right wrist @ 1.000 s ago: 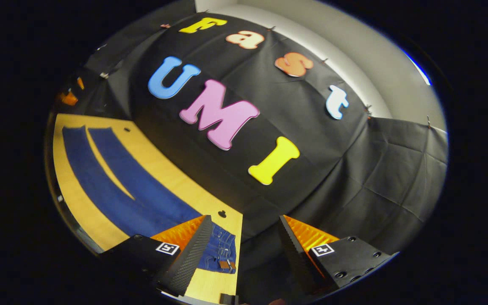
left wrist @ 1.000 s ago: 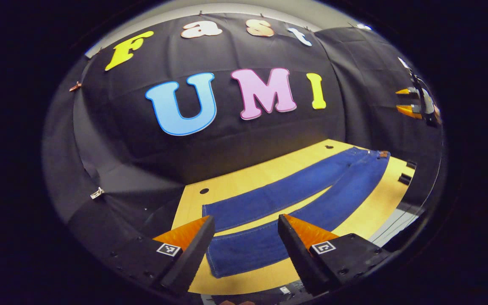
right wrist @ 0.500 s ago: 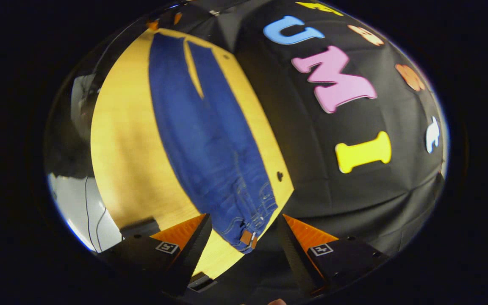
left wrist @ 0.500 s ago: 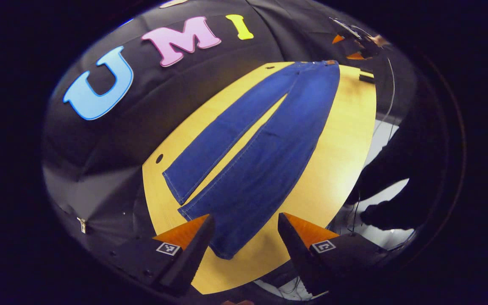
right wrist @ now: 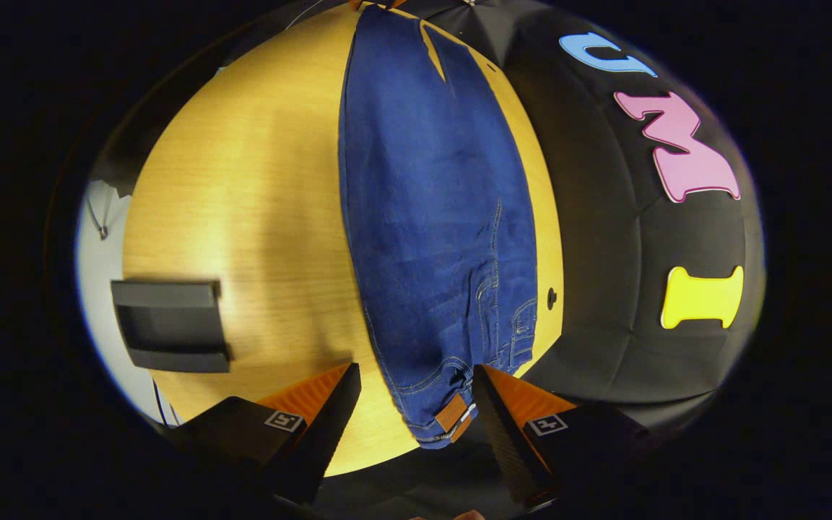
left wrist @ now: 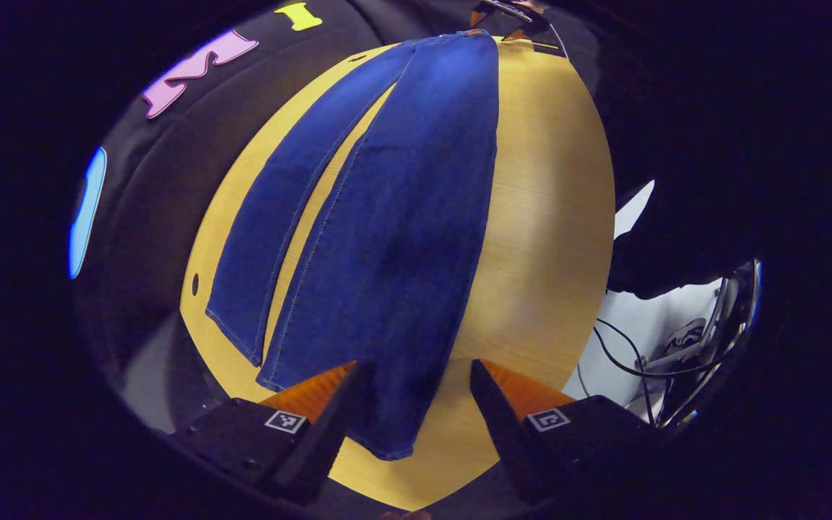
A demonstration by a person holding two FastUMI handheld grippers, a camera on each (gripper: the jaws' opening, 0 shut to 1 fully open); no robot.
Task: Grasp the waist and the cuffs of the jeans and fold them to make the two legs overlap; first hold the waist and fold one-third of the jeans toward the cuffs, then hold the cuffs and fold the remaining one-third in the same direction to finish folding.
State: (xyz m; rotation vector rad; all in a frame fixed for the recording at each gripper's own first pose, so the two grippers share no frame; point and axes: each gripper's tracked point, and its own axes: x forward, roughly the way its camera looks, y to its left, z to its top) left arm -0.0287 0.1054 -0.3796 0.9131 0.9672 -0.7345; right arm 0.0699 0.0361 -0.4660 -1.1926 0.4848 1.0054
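Jeans (left wrist: 394,217) lay flat on the table (left wrist: 546,217), their long axis running from one pair of tongs to the other. Left tongs (left wrist: 416,393) hung wide over the near cuff (left wrist: 387,440); right tongs (right wrist: 416,397) hung wide over the waist (right wrist: 452,415), both empty.
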